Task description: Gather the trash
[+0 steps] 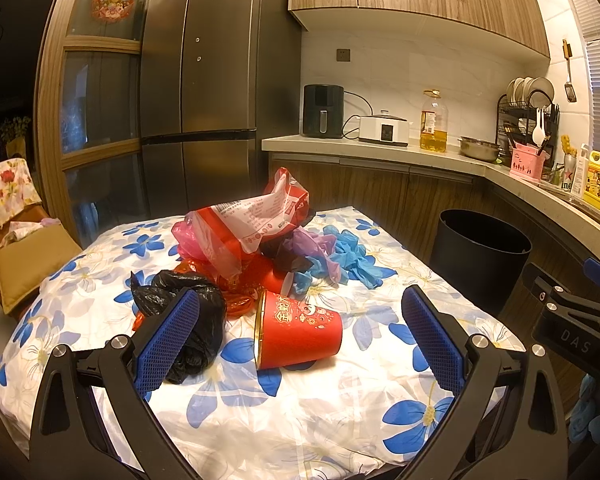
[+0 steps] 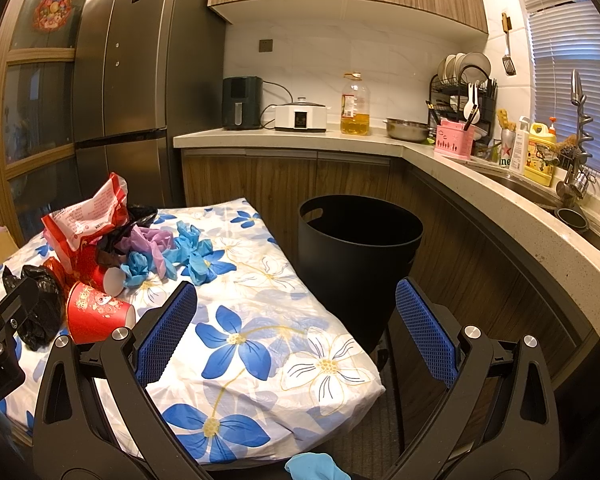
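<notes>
Both tools are spread wide and hold nothing: the left tool hovers over a tipped red paper cup on the flowered counter. The right tool faces the black bin just beside the counter, the trash pile off to its left.

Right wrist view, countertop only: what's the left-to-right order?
Air fryer → white cooker → oil bottle → steel bowl → pink caddy → yellow detergent bottle → faucet.
</notes>
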Action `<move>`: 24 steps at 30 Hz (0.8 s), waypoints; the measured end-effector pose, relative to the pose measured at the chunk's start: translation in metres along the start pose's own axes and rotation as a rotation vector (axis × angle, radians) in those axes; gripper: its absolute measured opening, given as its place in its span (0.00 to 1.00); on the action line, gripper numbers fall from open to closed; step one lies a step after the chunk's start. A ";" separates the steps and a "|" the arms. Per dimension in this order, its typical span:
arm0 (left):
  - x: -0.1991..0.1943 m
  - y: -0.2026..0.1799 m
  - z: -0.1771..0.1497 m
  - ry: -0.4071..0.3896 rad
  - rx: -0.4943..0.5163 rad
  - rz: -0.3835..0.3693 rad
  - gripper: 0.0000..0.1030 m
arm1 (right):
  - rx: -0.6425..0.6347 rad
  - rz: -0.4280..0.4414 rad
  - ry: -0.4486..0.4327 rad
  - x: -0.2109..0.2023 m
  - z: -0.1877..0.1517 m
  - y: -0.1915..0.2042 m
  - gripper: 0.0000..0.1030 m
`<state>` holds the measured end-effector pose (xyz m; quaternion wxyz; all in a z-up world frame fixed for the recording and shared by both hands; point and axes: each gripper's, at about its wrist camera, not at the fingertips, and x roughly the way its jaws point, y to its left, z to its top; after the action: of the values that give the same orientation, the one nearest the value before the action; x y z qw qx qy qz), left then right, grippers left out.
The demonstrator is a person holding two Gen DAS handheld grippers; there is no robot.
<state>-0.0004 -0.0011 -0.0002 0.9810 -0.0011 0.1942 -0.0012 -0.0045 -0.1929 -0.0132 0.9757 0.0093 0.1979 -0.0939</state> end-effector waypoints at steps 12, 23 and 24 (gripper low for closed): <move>-0.005 -0.009 0.002 0.006 0.000 -0.001 0.95 | 0.000 0.000 0.000 -0.001 0.000 0.000 0.95; -0.005 -0.009 0.002 0.009 -0.005 -0.002 0.95 | 0.000 0.001 -0.001 -0.001 0.000 0.000 0.95; -0.005 -0.010 0.002 0.010 -0.004 -0.003 0.95 | 0.000 0.001 -0.001 -0.001 0.000 0.001 0.95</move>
<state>-0.0046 -0.0109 0.0036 0.9800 -0.0034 0.1988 -0.0020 -0.0050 -0.1923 -0.0126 0.9758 0.0094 0.1973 -0.0932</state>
